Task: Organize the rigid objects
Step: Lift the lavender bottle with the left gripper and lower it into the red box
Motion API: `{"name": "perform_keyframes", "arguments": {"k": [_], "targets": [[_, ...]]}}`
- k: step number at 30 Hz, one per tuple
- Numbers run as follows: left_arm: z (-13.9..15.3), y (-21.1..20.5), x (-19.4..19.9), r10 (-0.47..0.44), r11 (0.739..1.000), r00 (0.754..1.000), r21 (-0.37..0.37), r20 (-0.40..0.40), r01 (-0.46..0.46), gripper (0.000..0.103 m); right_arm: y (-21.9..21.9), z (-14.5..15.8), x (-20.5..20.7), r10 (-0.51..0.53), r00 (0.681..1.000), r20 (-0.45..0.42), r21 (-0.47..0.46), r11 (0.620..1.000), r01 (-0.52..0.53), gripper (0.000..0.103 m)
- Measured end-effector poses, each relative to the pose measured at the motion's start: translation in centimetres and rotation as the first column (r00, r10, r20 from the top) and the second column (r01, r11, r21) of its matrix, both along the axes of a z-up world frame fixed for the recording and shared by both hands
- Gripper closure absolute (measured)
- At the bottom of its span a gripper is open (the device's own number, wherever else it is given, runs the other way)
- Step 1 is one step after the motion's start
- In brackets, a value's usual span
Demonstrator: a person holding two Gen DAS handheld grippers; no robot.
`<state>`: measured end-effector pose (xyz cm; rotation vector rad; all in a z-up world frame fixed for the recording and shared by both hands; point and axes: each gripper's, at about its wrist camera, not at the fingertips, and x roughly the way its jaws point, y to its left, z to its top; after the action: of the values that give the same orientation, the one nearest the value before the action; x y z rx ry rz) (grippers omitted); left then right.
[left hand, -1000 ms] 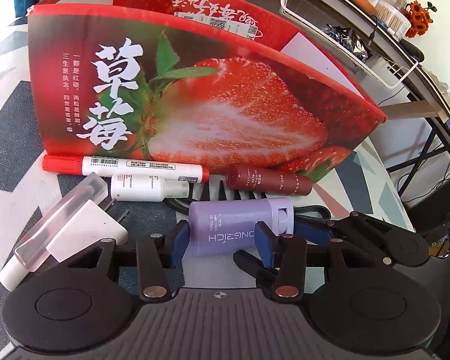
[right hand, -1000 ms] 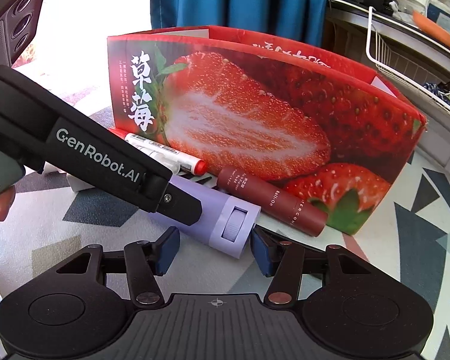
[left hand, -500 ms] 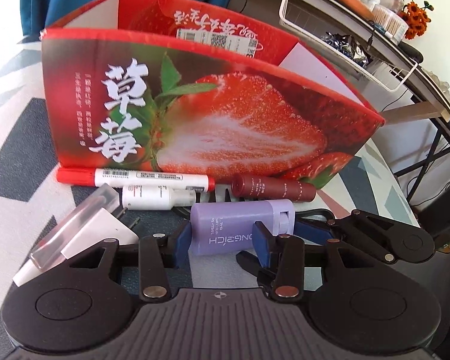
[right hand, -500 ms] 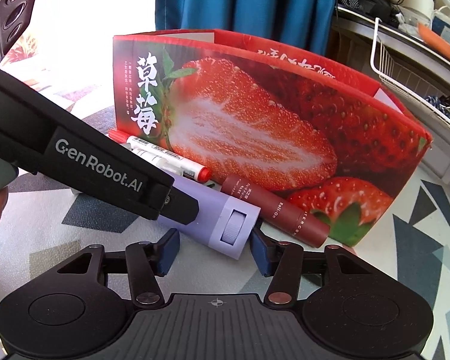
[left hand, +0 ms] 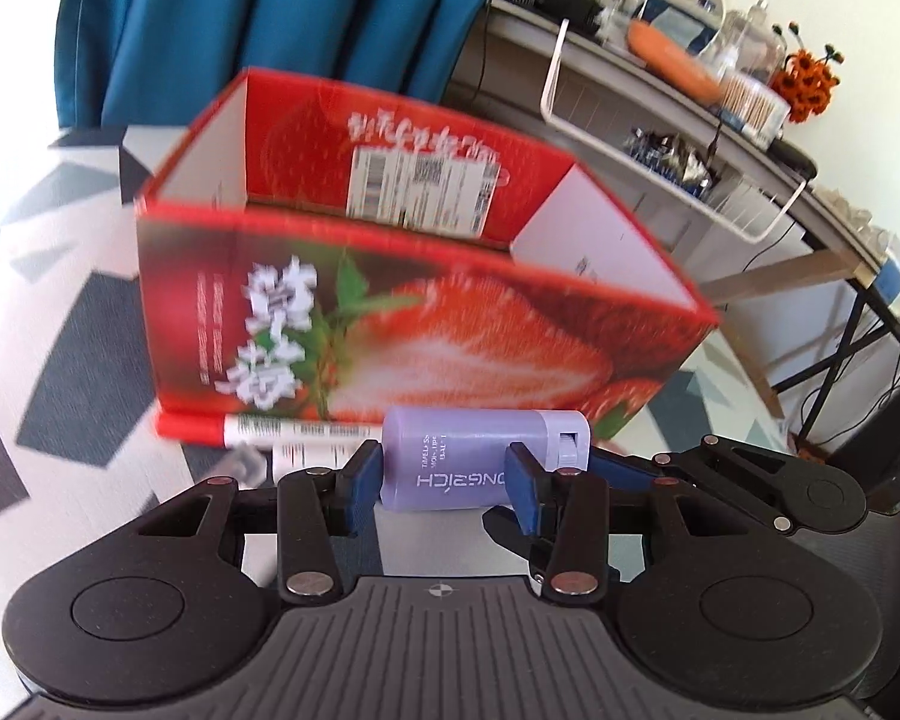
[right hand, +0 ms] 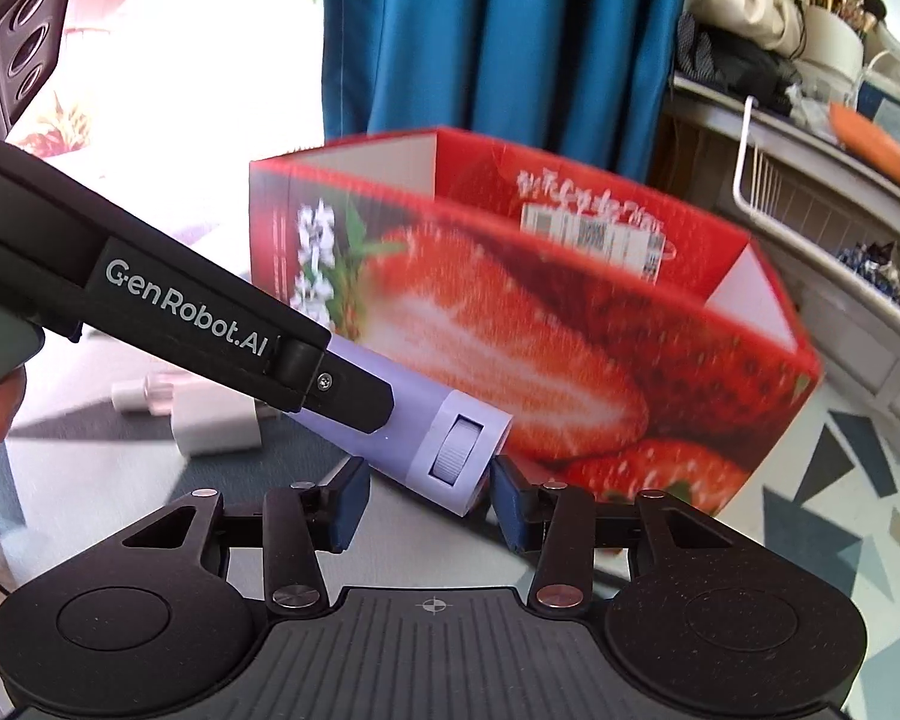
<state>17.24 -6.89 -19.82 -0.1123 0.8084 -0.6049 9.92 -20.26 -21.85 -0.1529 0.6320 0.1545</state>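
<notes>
Blue curtain hung behind the box [left hand: 426,300]. My left claw [left hand: 447,483] clamped the lilac tube [left hand: 480,459] just before that box; my right claw [right hand: 429,501] was closing round its cap. Step: lifting it. Next, I judged, over the rim and inside.

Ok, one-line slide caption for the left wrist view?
Left hand-held gripper holds the lilac tube crosswise before the open strawberry box, a red marker lying along its base.
</notes>
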Motion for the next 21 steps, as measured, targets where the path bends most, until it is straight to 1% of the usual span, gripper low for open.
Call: {"name": "perform_keyframes", "arguments": {"k": [8, 12, 15, 18, 19, 21], "targets": [[5.0, 0.6, -0.5, 0.007, 0.999, 0.997, -0.036, 0.08, -0.004, 0.056, 0.2, 4.7, -0.2, 0.008, 0.996, 0.086, -0.02, 1.0, -0.006, 0.062], [6.9, 0.4, 0.5, 0.014, 0.997, 0.996, -0.075, 0.092, -0.007, 0.056, -0.4, 7.1, 0.6, 0.016, 0.994, 0.113, -0.012, 1.0, -0.015, 0.062], [8.1, 0.0, 1.8, 0.014, 0.997, 0.994, -0.074, 0.105, -0.006, 0.056, -0.9, 8.6, 2.0, 0.026, 0.993, 0.119, -0.012, 1.0, -0.025, 0.063], [9.0, -0.7, 4.0, -0.005, 0.999, 0.995, -0.051, 0.096, 0.01, 0.053, -1.4, 9.7, 4.4, 0.05, 0.992, 0.112, -0.028, 0.999, -0.047, 0.063], [9.1, -0.9, 4.9, -0.004, 0.999, 0.997, -0.05, 0.083, 0.008, 0.051, -1.6, 10.0, 5.3, 0.063, 0.992, 0.107, -0.039, 0.998, -0.059, 0.063], [9.2, -1.1, 7.0, 0.003, 0.998, 0.999, -0.063, 0.045, 0.0, 0.051, -2.0, 10.4, 7.3, 0.086, 0.991, 0.098, -0.053, 0.995, -0.081, 0.063]]}}
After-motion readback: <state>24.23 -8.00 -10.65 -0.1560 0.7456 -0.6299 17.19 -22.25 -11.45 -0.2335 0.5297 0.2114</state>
